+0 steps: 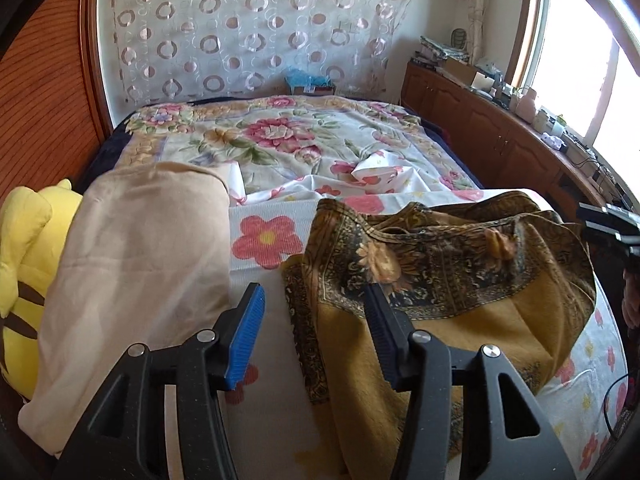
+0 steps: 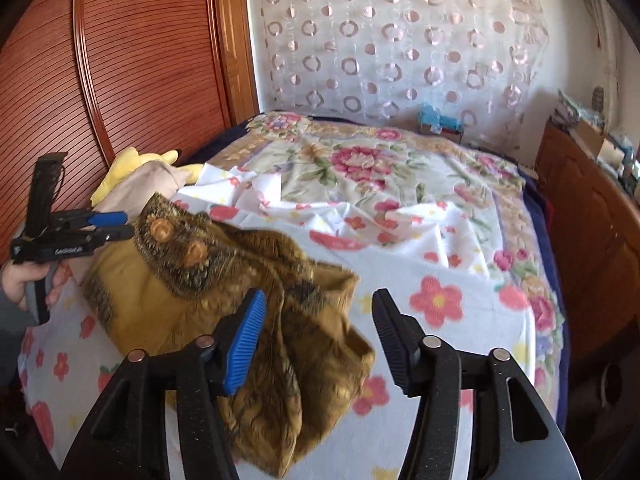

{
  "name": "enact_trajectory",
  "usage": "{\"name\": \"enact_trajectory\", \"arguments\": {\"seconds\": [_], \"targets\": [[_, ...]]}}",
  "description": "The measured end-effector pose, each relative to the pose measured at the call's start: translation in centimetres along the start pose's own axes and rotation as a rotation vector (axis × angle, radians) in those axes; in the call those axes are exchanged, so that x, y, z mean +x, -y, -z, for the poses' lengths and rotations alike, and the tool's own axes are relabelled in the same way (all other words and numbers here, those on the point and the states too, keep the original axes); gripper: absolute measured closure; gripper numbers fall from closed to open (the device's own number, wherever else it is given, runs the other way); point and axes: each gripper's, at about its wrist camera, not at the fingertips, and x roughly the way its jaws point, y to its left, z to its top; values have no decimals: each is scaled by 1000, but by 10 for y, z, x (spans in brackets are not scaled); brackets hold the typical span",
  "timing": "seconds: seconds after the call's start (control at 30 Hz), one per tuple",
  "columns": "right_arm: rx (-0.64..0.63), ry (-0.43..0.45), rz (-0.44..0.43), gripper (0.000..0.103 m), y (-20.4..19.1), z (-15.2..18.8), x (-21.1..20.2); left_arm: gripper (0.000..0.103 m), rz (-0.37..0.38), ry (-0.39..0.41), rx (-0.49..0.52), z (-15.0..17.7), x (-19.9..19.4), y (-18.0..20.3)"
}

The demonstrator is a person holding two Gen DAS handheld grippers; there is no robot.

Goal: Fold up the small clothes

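The mustard patterned garment (image 1: 460, 280) lies crumpled on the near part of the floral bedsheet (image 1: 272, 420), right of the beige cloth (image 1: 148, 264). Your left gripper (image 1: 316, 308) stands wide over its left edge, gripping nothing. Your right gripper (image 2: 318, 320) stands wide above its right end, empty.
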Motion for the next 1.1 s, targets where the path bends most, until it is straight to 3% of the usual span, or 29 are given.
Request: {"name": "enact_trajectory", "arguments": {"seconds": [0.2,0.33,0.53,0.67,0.73,0.77,0.83,0.9,0.93,1.1], "targets": [[54,-88,14,36,-1,16,23,50,-14,-32,-7,5,9,-2],[94,-92,-9,26,8,11,37,50,-13,-50,-15,10,11,-3],[158,-126,-105,25,13,2,61,50,27,-72,-40,13,16,-5],[127,-126,-130,26,12,-1,75,50,45,-70,-62,13,17,-6],[107,-129,-154,42,12,-2,80,50,73,-68,-76,13,17,-5],[101,-132,-164,45,12,-1,80,51,89,-66,-78,13,18,-4],[80,-137,-177,66,11,-3,82,68,112,-67,-70,12,19,-1],[71,-137,-193,76,12,-4,82,87,130,-62,-73,11,18,0],[62,-130,-195,79,12,-4,81,93,149,-54,-80,10,16,-1],[46,-48,-178,84,10,-4,62,95,176,58,-72,8,-24,4]]}}
